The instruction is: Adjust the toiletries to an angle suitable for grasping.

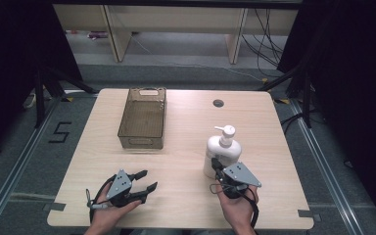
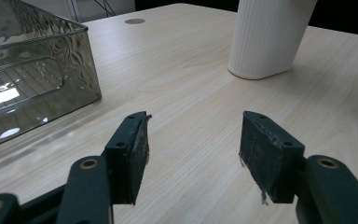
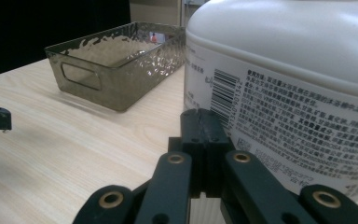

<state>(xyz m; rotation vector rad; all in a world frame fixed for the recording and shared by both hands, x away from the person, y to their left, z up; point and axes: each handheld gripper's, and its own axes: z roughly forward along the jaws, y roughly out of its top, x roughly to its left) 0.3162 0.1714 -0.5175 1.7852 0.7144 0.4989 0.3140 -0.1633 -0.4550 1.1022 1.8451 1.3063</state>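
Your right tongs (image 1: pixel 219 169), pressed together, touch the pump bottle (image 1: pixel 222 152) near the table's (image 1: pixel 186 122) right edge, left tongs (image 1: pixel 143 180) spread and empty; a closed-jaw nudge could topple the tall bottle

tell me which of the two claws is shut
The right claw, close beside the white pump bottle, has its jaws pressed together with nothing between them. The left claw stands open over bare table.

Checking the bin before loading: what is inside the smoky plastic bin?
The bin looks empty: its ribbed floor shows through in the high view. The near inside corner stays hidden behind its wavy wall.
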